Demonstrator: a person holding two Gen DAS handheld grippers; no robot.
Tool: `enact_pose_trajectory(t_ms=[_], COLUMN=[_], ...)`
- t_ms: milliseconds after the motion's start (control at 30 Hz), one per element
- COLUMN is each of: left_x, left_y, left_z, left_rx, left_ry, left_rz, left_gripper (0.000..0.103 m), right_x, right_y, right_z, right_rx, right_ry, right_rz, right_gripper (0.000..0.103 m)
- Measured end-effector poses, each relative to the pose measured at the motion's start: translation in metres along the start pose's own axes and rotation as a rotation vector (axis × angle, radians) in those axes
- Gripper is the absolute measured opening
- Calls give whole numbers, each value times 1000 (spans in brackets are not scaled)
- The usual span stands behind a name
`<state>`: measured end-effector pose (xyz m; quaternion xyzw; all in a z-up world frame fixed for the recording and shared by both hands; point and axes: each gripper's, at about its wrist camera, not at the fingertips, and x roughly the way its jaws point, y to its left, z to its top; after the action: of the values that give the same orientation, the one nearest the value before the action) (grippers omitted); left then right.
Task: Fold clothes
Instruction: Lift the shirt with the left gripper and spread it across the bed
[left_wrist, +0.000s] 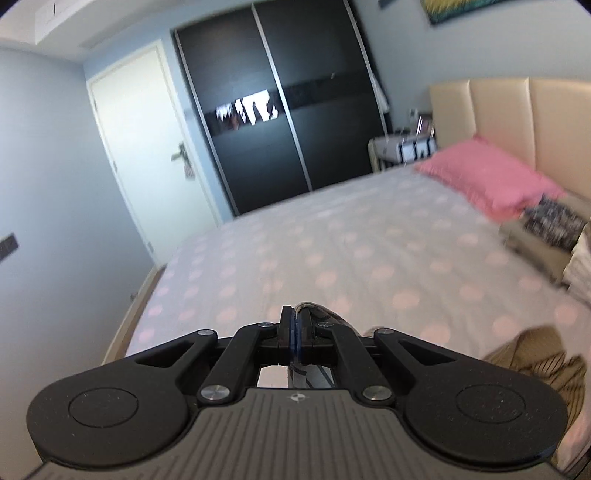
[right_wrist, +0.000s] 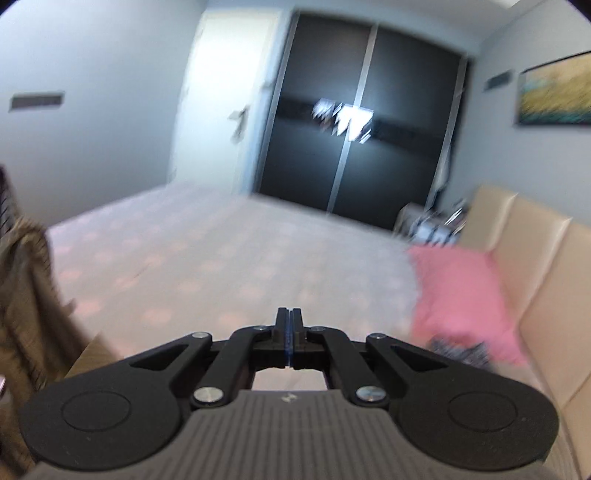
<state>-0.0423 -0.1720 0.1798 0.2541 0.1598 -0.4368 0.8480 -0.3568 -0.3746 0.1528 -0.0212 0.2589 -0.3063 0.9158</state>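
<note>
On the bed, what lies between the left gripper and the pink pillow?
Only bare polka-dot bedspread lies between the left gripper and the pink pillow, as the left wrist view shows.

The left gripper (left_wrist: 295, 314) has its jaws pressed together on a piece of striped brown cloth (left_wrist: 546, 365), which hangs to the right. Beyond it lies a bed (left_wrist: 332, 240) with a dotted sheet, a pink pillow (left_wrist: 487, 177) near the beige headboard (left_wrist: 517, 110), and a dark wardrobe (left_wrist: 280, 103).
</note>
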Motion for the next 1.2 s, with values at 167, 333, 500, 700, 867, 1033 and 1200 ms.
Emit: enact_pose_trajectory(t_ms=[167,333,500,700,867,1033,1200], left_x=[46,71,81,105,127,151,156], left_y=[21,50,73,72,70,70,68], left_z=[-33,-45,-63,-69,-74,-84,-88], left_rx=[-75,-154,-191,-156,-138,-145,-143], left_ry=[119,156,170,206,250,340,381], left_rz=[27,45,30,20,24,30,54], left_gripper=[0,0,0,0,0,0,0], right_x=[67,127,173,227,255,266,253], right_y=[30,51,68,83,85,82,60], right_z=[-42,-66,-72,-92,-104,-114,-99], right_rx=[-79,-173,-330,-490,-527,-495,-370], right_ry=[159,265,333,422,468,512,445], right_rz=[119,174,265,354,422,454,417], right_gripper=[2,4,33,33,32,0,0])
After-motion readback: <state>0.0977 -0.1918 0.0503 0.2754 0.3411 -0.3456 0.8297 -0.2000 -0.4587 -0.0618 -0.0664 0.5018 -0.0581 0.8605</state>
